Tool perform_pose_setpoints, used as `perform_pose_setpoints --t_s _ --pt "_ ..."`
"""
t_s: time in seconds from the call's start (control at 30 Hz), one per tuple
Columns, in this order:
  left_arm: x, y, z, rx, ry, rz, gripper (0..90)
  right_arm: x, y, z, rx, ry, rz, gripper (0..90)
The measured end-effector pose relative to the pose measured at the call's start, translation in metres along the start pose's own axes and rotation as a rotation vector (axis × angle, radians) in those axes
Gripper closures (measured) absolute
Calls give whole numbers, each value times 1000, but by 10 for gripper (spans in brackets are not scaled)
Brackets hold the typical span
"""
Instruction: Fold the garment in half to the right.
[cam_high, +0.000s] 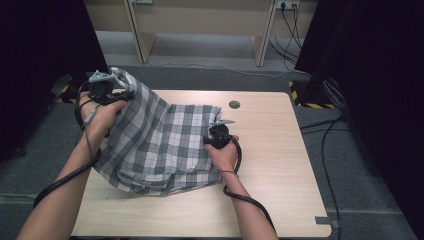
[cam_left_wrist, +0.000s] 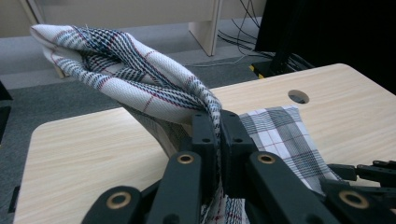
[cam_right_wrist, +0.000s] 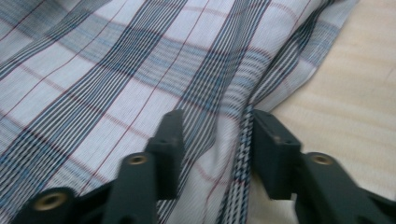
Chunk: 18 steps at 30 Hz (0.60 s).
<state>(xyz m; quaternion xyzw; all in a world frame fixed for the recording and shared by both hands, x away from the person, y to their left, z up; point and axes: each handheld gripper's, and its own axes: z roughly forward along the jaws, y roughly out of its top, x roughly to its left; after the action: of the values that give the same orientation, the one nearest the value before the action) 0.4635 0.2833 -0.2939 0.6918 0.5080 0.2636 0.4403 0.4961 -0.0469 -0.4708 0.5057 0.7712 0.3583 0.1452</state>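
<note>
A grey-and-white plaid cloth (cam_high: 155, 140) with thin red lines covers the left half of the pale wooden table (cam_high: 270, 150). My left gripper (cam_high: 114, 91) holds the cloth's far left corner up off the table edge. In the left gripper view the jaws (cam_left_wrist: 218, 123) are shut on a bunched fold of the cloth (cam_left_wrist: 140, 79). My right gripper (cam_high: 214, 128) rests on the cloth's right edge near the table's middle. In the right gripper view its jaws (cam_right_wrist: 215, 126) stand apart, with a raised ridge of cloth (cam_right_wrist: 140, 70) between them, not pinched.
A round cable hole (cam_high: 234, 104) lies in the table beyond the cloth's right corner. The right half of the table is bare wood. Cables (cam_high: 330, 130) run over the grey floor on the right. Another desk's legs (cam_high: 262, 35) stand at the back.
</note>
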Motion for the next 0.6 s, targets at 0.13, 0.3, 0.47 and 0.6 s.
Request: perform_pose_setpoints --t_s 0.13,0.3,0.47,0.6 --pt "-11 0 2 -4 -8 22 856 1 2 -10 -24 -3 -4 506" --pt "-27 0 6 -6 -27 36 856 2 10 -29 -75 -4 -27 497" --pt "-38 2 11 -4 -31 43 856 0 13 -38 -95 -1 -32 496" --pt "-45 2 15 -2 -39 45 856 -2 11 -40 -92 -4 -34 497"
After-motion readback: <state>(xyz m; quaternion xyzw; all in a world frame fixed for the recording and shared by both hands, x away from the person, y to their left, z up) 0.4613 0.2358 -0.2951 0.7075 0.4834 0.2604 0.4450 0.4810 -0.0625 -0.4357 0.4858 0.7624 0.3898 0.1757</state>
